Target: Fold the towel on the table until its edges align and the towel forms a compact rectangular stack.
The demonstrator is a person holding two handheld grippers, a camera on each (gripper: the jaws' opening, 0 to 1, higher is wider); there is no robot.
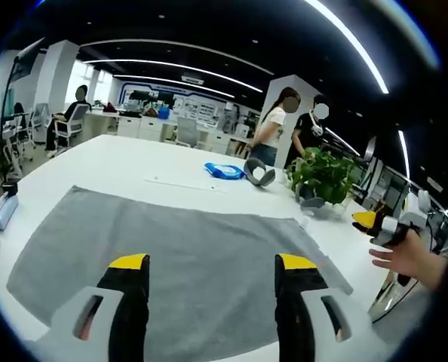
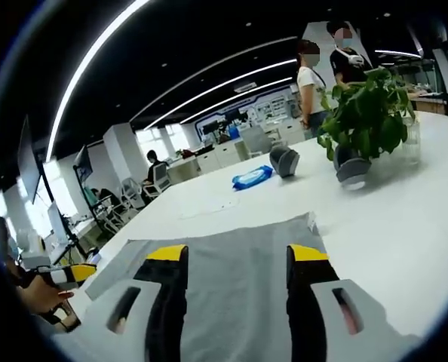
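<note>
The grey towel [image 1: 186, 256] is being seen lying flat & spread out on the white worktop [image 1: 118, 158]. Both the left gripper [image 1: 213, 283] & right gripper [image 2: 237, 275] are being held just above it w/ fingers released, nothing gripped. A potted plant [image 2: 367, 113] & blue packet [image 2: 252, 177] are sitting farther back on the worktop.

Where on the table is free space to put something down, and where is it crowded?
Free: the white table between the gray towel and the blue packet, and right of the towel, in front of the plant. Crowded: around the plant and the small gray speaker beside the packet.
</note>
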